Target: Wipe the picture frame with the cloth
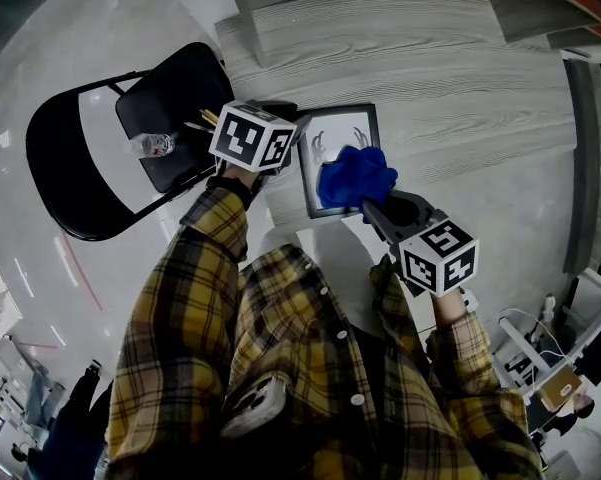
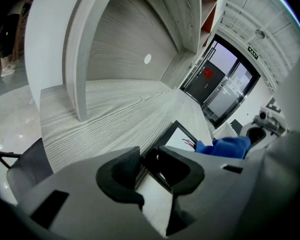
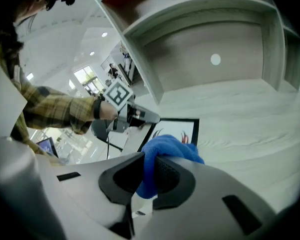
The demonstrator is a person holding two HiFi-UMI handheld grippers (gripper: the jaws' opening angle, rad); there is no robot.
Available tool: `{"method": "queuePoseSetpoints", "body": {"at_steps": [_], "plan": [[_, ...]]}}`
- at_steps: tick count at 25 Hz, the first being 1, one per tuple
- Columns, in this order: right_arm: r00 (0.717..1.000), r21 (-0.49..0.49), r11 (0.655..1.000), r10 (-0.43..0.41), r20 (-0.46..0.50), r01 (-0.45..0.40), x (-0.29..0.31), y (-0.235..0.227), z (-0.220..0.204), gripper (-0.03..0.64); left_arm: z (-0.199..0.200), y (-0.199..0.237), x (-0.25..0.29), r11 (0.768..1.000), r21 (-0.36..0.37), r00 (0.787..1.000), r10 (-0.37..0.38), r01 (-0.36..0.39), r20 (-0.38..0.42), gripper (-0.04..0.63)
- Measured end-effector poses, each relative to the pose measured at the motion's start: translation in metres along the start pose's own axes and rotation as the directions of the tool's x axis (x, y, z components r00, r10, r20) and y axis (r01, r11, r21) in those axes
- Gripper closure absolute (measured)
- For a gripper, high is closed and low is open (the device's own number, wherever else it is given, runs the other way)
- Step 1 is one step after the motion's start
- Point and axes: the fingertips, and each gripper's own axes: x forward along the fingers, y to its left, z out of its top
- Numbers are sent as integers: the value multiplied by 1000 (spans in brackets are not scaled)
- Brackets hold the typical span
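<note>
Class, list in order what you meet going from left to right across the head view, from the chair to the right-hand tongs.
Black folding chair → left tongs → picture frame → blue cloth → right tongs.

Blue cloth fuzzy fabric, frame w/ smooth black edge, table matt grey wood-grain.
</note>
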Motion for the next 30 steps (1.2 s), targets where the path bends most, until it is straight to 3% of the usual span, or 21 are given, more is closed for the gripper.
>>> {"method": "queuePoseSetpoints", "body": {"at_steps": [5, 8, 12, 16, 23, 30], "plan": [[983, -41, 996, -69, 173, 77, -3, -34, 83, 571, 0, 0, 0, 1000, 2, 1000, 2, -2, 3, 480], [975, -14, 990, -139, 175, 144, 25, -68, 96, 571, 0, 0, 0, 1000, 4, 1000, 6, -6, 7, 479], [968, -46, 968, -242, 67, 246, 63, -105, 70, 569, -2, -2, 0, 1000, 2, 1000, 6, -6, 5, 479], [957, -102, 952, -281, 75, 288, 69, -103, 61, 570, -1, 0, -2, 1000, 8, 1000, 11, -11, 10, 479], [978, 10, 979, -206, 12, 206, 54, -83, 23, 571, 3, 1, -2, 1000, 7, 1000, 17, -17, 19, 479], [985, 45, 985, -166, -41, 168, 28, -52, -38, 570, 1, 0, -1, 1000, -2, 1000, 21, -21, 21, 479]]}}
